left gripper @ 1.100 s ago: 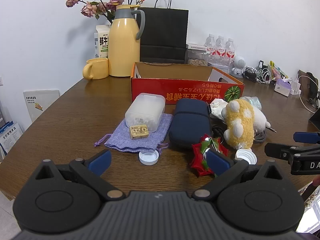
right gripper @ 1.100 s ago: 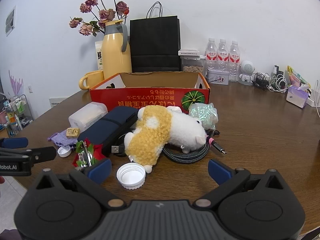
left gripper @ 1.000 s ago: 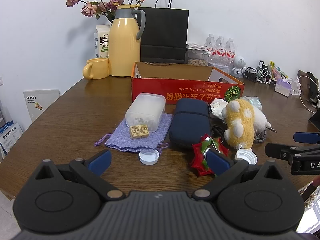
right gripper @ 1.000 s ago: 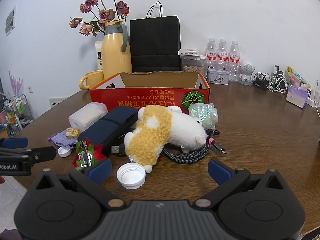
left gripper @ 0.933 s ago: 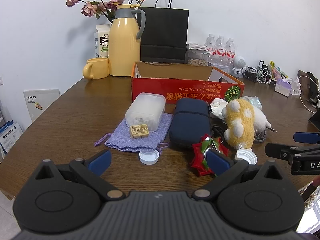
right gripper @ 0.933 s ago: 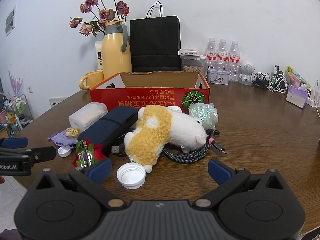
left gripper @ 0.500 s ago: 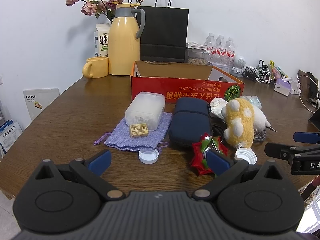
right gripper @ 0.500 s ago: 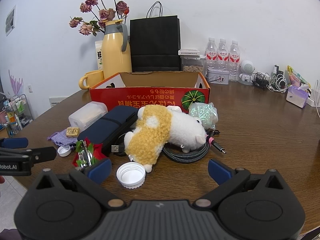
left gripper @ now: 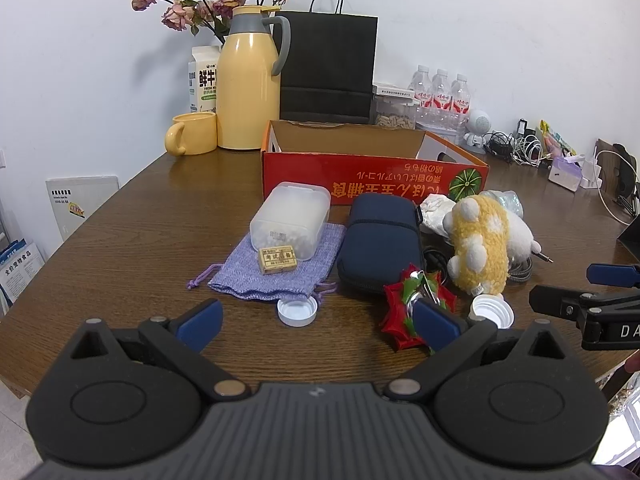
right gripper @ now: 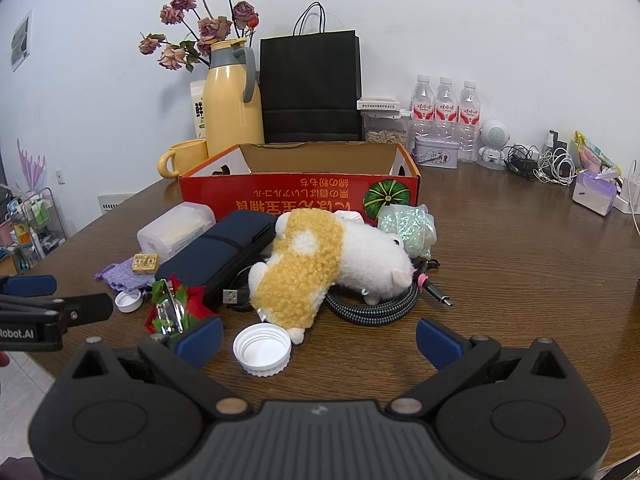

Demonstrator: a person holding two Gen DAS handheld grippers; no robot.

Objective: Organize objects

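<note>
An open red cardboard box stands mid-table. In front of it lie a clear plastic container, a small tan box on a purple pouch, a navy case, a red-green ornament, two white caps, a yellow-white plush and a coiled cable. My left gripper hovers open before the small cap. My right gripper is open just behind the larger cap, near the plush.
At the back stand a yellow thermos, a yellow mug, a milk carton, a black paper bag, water bottles and tangled chargers. The table's front edge runs just below both grippers.
The left wrist view has edged slightly forward and up; otherwise nothing on the table has moved and both grippers stay open.
</note>
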